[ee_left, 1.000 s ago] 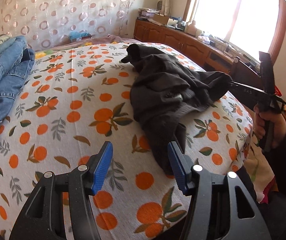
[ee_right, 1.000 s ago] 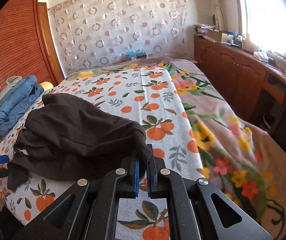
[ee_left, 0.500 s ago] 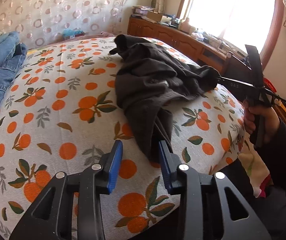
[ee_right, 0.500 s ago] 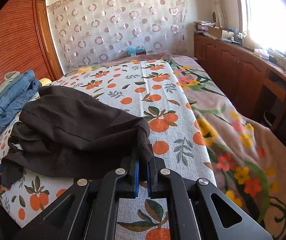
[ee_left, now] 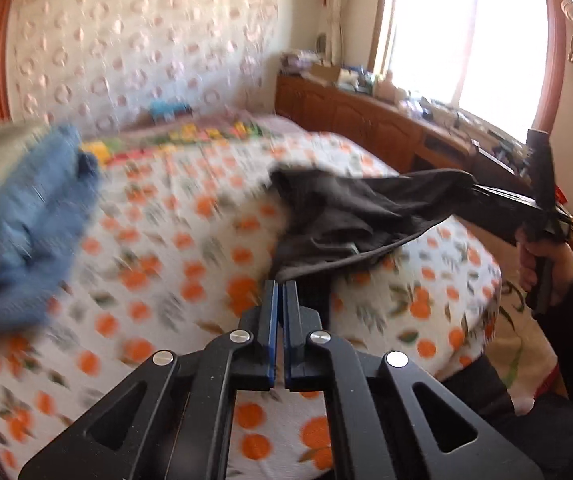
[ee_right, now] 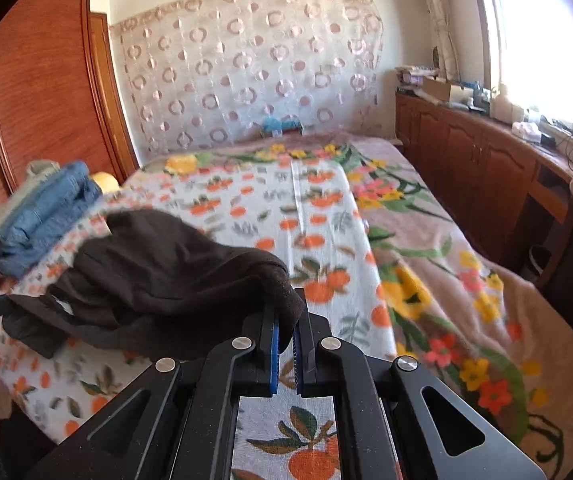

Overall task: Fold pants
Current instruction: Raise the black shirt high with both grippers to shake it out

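Observation:
Dark brown pants (ee_left: 350, 216) hang bunched between my two grippers above the orange-print bed cover (ee_left: 190, 248). My left gripper (ee_left: 281, 300) is shut on one edge of the pants. My right gripper (ee_right: 284, 320) is shut on the other edge of the pants (ee_right: 166, 272). The right gripper also shows in the left wrist view (ee_left: 482, 192), stretching the cloth taut. The far part of the pants rests on the bed.
A stack of folded blue jeans (ee_right: 42, 216) lies at the bed's left side by a wooden wardrobe (ee_right: 38, 92). A wooden cabinet (ee_right: 486, 168) with clutter runs under the window on the right. A floral blanket (ee_right: 446, 272) covers the bed's right side.
My left gripper has closed on the pants' near edge and lifted it. Both grippers have risen, so the pants are raised and stretched between them. The left view is motion-blurred.

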